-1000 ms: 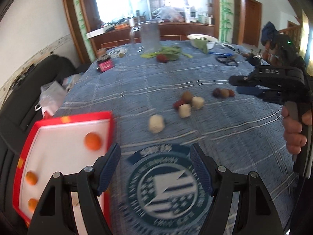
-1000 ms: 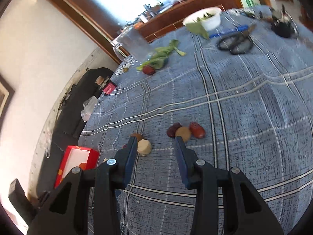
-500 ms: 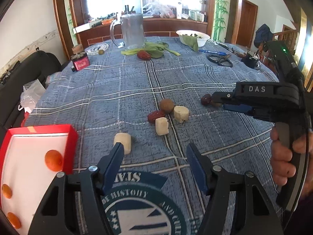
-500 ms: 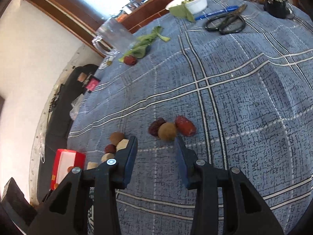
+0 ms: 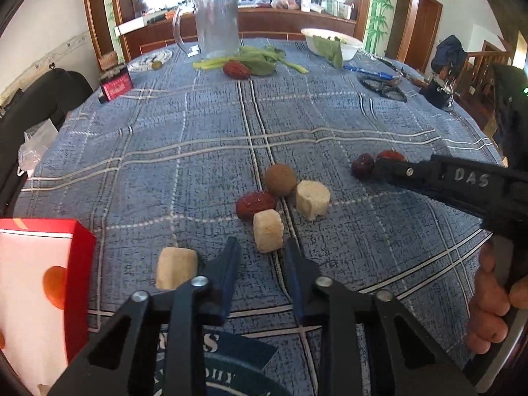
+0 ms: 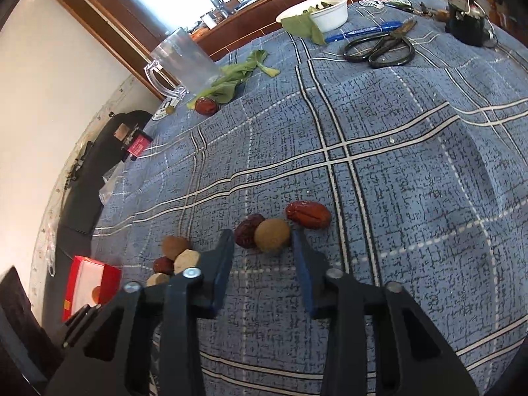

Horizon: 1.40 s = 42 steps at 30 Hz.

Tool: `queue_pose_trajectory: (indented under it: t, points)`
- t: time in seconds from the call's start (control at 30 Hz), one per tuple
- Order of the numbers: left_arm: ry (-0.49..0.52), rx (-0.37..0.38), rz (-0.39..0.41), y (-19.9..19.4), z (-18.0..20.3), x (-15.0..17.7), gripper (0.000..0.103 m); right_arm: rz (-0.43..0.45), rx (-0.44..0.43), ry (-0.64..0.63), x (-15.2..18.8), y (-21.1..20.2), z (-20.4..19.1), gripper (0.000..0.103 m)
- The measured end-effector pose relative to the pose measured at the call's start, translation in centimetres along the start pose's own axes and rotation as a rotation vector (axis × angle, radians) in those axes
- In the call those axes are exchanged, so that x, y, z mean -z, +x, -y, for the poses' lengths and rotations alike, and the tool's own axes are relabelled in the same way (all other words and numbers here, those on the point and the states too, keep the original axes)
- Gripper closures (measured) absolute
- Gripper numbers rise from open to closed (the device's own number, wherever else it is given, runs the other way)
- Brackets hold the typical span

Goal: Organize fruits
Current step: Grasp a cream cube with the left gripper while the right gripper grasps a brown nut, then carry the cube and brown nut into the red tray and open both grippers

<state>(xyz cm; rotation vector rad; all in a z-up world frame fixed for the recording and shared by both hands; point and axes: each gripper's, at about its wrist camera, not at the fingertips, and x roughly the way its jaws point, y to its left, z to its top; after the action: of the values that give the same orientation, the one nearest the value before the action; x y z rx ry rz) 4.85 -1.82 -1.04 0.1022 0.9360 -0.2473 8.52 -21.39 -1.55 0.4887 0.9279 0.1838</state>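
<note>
1. My left gripper (image 5: 260,257) points down at a table covered in a blue checked cloth (image 5: 184,138). Its jaws have just been closing and now stand a narrow way apart with nothing between them; a pale cut fruit cube (image 5: 268,230) lies just beyond the tips.
2. My right gripper (image 6: 262,254) hovers over a second cluster. Its jaws have also just been closing, with a small gap left. A round brown fruit (image 6: 272,236) sits at the mouth of that gap, but I cannot tell whether the pads touch it.
3. Progress looks early. A red tray with a white floor (image 5: 79,264) at the table's left edge holds small orange fruits (image 5: 54,282); most other fruit is still loose on the cloth.
4. Left on the cloth near my left gripper: three pale, rough-sided chunks, one off to the left (image 5: 176,267) beside the tray, a wrinkled dark red date (image 5: 255,204), and a dull brown ball (image 5: 280,180).
5. Near my right gripper: two red dates, one glossy (image 6: 308,214) and one darker (image 6: 247,234), flanking the brown fruit and touching it.
6. Another red date (image 5: 236,70) lies far off by the greens (image 5: 260,62) and a glass jug (image 5: 216,26).
</note>
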Motion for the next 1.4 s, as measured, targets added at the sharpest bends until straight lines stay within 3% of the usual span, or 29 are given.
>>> queue_pose_trajectory:
  t: [0.1,0.33,0.6,0.8,1.13,1.4]
  points:
    - [0.004,0.012,0.007,0.0,0.1,-0.2,0.088,-0.003,0.001,0.008,0.0,0.0,0.2,0.078]
    - [0.008,0.027,0.025,-1.0,0.1,0.1,0.088,-0.013,-0.015,0.021,-0.2,0.0,0.6,0.078]
    - [-0.006,0.039,0.137,-7.8,-1.3,2.2,0.088,0.019,-0.085,0.029,-0.3,-2.3,0.0,0.078]
    - [-0.067,-0.002,0.221,-11.6,-3.8,4.3,0.088,0.075,-0.147,0.016,0.3,-4.3,-1.2,0.078]
    - [-0.161,-0.066,0.230,-12.4,-7.5,7.2,0.089,0.172,-0.211,-0.070,1.9,-6.3,-4.4,0.078]
    - [-0.224,-0.105,0.253,-14.4,-11.3,9.7,0.089,0.168,-0.147,-0.197,3.3,-5.2,-6.7,0.078]
